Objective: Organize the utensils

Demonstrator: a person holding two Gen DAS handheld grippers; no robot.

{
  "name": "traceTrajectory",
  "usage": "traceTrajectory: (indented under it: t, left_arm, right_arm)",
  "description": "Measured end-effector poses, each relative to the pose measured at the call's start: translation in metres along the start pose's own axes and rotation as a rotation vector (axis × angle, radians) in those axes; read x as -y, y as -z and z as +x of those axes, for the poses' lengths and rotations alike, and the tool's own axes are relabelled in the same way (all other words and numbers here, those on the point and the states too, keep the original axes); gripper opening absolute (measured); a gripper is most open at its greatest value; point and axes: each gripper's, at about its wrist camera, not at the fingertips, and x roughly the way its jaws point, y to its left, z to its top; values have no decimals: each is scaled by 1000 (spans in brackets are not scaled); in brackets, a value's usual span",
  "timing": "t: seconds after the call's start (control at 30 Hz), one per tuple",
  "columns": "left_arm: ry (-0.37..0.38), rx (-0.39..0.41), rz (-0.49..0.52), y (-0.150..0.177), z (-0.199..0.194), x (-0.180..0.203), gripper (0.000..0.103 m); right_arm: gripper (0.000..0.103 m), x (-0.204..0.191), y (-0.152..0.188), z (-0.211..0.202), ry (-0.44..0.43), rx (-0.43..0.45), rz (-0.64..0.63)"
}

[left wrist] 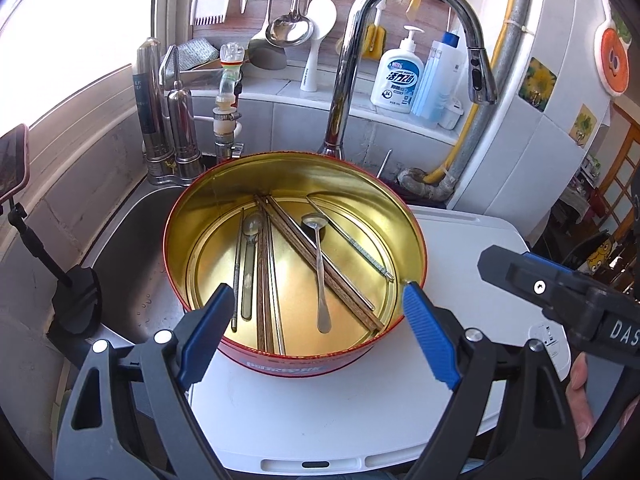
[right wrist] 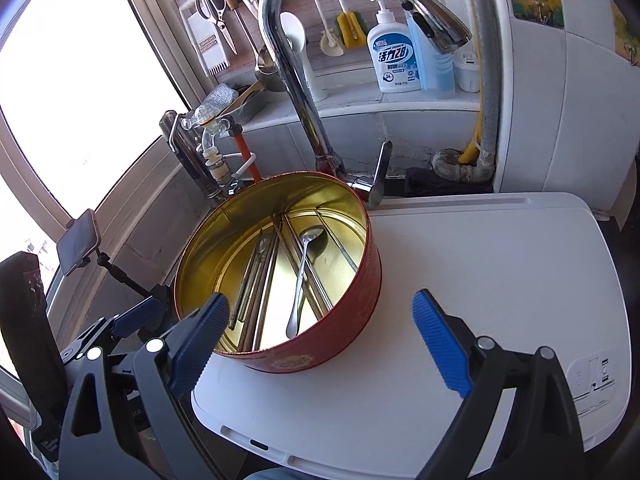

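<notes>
A phone [left wrist: 12, 162] on a black stand is sitting at the far left beside the steel sink [left wrist: 132, 240]; two chrome filter cylinders [left wrist: 176, 120] are standing behind the basin. The left gripper [left wrist: 316, 300] is hovering over the near rim of a round red tin [left wrist: 280, 360] with a gold interior, its blue-padded fingers [left wrist: 208, 328] spread wide and holding nothing. The tin is resting on a white cutting board [left wrist: 340, 412] that is bridging the sink's right side, just in front of the chrome gooseneck faucet [left wrist: 360, 40]. Lying flat in the tin, from left: a thin metal rod [left wrist: 238, 264], a steel spoon [left wrist: 250, 256] with its bowl toward the faucet, wooden chopsticks [left wrist: 262, 280] lying front to back, a second wooden pair [left wrist: 320, 264] slanting diagonally, a steel spoon [left wrist: 320, 272] crossing over that pair, and a thin metal chopstick [left wrist: 352, 244] near the right wall. A white pump bottle with a blue label [left wrist: 398, 76] is standing on the ledge behind. The right gripper [right wrist: 320, 316] is hanging above the board just right of the tin, its fingers [right wrist: 440, 340] likewise spread wide and empty, one over the tin's near rim, the other over bare board.
</notes>
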Motion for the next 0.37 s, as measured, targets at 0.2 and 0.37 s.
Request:
traceTrajectory:
  t: [0.2,0.37]
  left_arm:
    - [4,-29,26,2,7,61,84]
    - [17,-150,106,7,35,140,84]
  right_arm:
    - [94,60,4,-19,-22,-3,39]
    - [94,142,9,-46,2,12,144]
